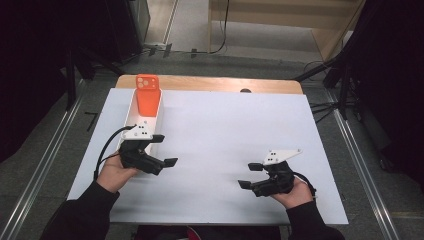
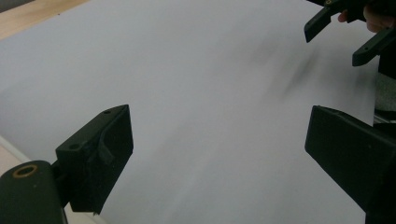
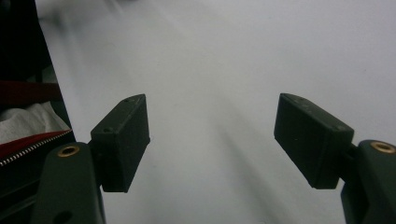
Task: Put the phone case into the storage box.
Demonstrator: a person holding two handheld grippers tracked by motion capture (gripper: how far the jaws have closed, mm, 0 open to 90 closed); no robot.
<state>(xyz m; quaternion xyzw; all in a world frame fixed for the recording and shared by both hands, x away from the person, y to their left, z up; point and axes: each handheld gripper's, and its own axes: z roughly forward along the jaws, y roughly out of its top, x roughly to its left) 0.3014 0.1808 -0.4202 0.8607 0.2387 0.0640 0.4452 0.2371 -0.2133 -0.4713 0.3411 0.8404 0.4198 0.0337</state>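
A person seated at a desk [image 1: 280, 85] holds a black two-jaw tool in each hand above a smooth, matt white sheet [image 1: 225, 130] that covers nearly the whole top, leaving a strip of light wood bare along the far edge. The left tool [image 1: 165, 150], capped by a grey three-cornered plate and trailing a black cable, hovers with its jaws apart and nothing between them, just in front of the near end of a long, narrow white tray [image 1: 131, 116] that lies along the sheet's left edge. An orange phone case [image 1: 148, 95], flat and rectangular with rounded corners and a raised camera block at its top, leans in the tray's far end, its top poking out over the wooden strip. The right tool [image 1: 250, 175], well apart on the sheet's near right side, also stands with its jaws spread and empty; its blocky black pads [image 3: 123, 140] have a dull, slightly grainy face. Between the two tools the white sheet lies bare, with open room in the middle and toward the far right corner. Around the desk run grey floor, metal rails on both sides, dark stands and a pale wooden bench at the back
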